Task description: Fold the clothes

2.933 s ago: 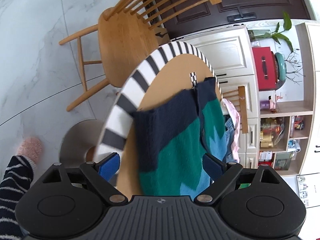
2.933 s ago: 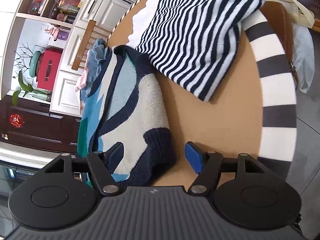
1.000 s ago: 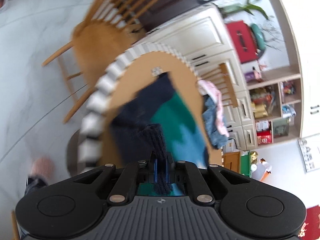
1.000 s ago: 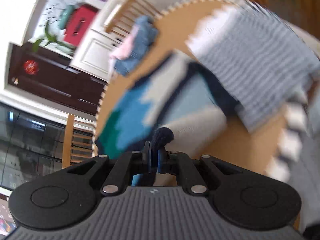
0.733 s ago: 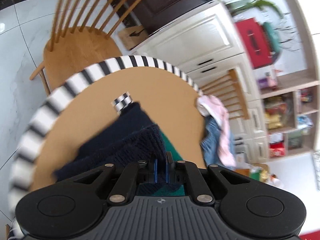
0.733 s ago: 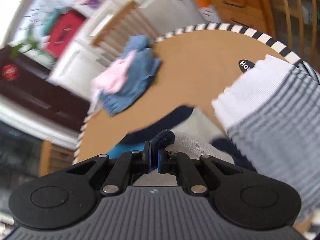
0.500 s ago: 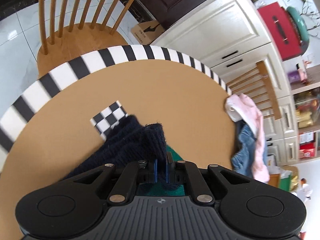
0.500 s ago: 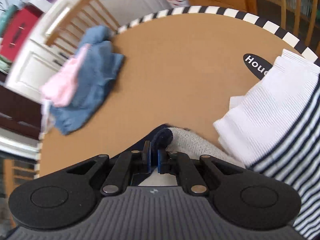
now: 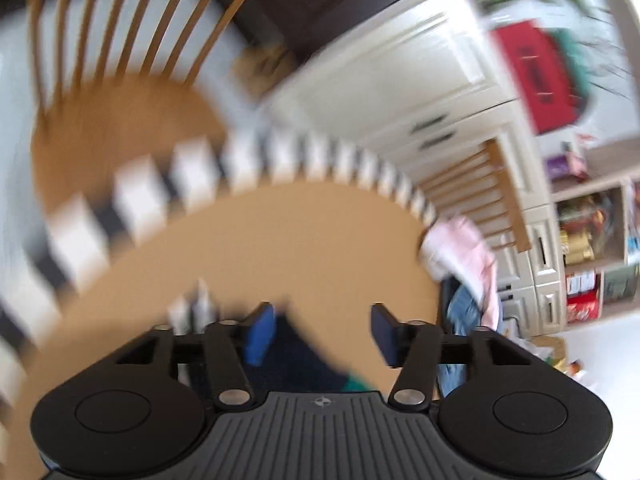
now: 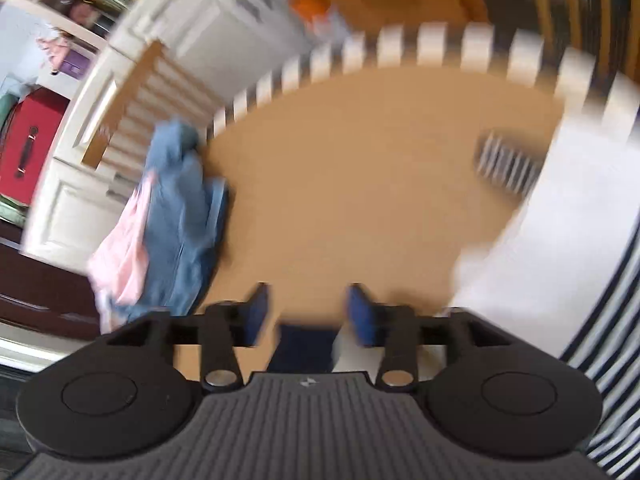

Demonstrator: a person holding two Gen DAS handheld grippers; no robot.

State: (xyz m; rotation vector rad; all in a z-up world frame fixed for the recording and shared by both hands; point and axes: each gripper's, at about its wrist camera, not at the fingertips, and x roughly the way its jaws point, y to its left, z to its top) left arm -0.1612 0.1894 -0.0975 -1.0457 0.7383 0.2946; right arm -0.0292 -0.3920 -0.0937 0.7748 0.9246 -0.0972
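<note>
Both my left fingers (image 9: 316, 334) and right fingers (image 10: 306, 314) stood open, the dark sweater (image 9: 296, 354) lying folded beneath them on the worktop (image 9: 280, 240), other clothes (image 10: 176, 216) unfolded.

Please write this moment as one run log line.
phase: release after fold | left gripper: open | right gripper: open | sweater: on table, not held | views: blurred

Left gripper (image 9: 322, 330): jaws were clamped on the navy knit edge of the sweater (image 9: 300, 352) 0.5 s ago, now spread apart, cloth lying loose below them. Right gripper (image 10: 306, 312): same change, jaws parted, sweater edge released onto the table (image 10: 360, 184). Both views now motion-blurred.
</note>
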